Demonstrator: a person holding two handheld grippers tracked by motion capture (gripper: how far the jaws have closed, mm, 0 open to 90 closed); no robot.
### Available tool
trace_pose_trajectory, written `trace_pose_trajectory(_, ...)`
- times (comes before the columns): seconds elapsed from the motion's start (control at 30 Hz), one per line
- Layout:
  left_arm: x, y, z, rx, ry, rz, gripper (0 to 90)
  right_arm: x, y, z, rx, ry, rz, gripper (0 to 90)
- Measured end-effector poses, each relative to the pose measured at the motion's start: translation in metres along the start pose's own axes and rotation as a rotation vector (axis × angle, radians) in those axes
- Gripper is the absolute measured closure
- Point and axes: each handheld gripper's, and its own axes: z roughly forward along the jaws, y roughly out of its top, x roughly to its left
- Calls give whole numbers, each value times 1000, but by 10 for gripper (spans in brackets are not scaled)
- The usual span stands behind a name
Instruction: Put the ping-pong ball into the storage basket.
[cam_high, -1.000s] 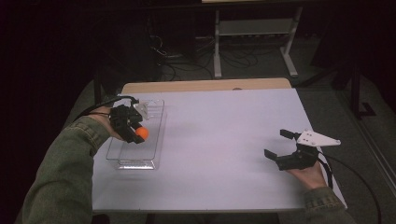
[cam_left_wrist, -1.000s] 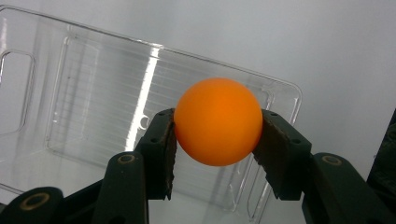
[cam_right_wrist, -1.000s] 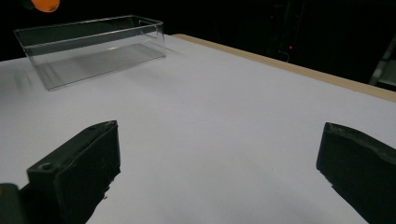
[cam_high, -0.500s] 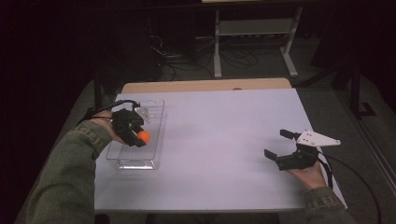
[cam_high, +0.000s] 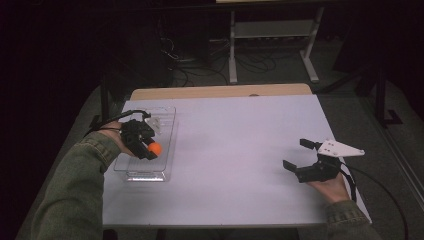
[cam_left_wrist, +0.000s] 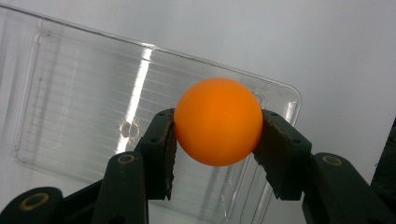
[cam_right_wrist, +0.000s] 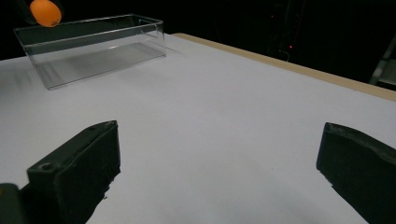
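Observation:
An orange ball (cam_left_wrist: 218, 121) is pinched between the pads of my left gripper (cam_high: 150, 150), which is shut on it. In the high view the orange ball (cam_high: 155, 148) hangs over the clear plastic tray (cam_high: 165, 170) at the table's left. Seen along the jaws, the tray (cam_left_wrist: 70, 116) lies below the ball with nothing in it. My right gripper (cam_high: 299, 155) rests at the table's right side, jaws wide apart with nothing between them. From the right gripper view, the ball (cam_right_wrist: 45, 12) shows above the far end of the tray (cam_right_wrist: 93, 51).
The white table top (cam_high: 235, 150) has a wooden strip (cam_high: 220, 92) along its far edge. Beyond it stand a metal frame (cam_high: 272, 35) and cables on the dark floor. A cable trails from each gripper.
My left gripper with the ball has shifted slightly toward the near end of the tray. The right gripper has stayed put.

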Motion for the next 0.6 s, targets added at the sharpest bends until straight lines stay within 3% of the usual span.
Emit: trace_pose_trajectory(0.6, 0, -6, 14, 6, -17, -5, 496, 0, 0, -1, -1, 1, -2, 0)
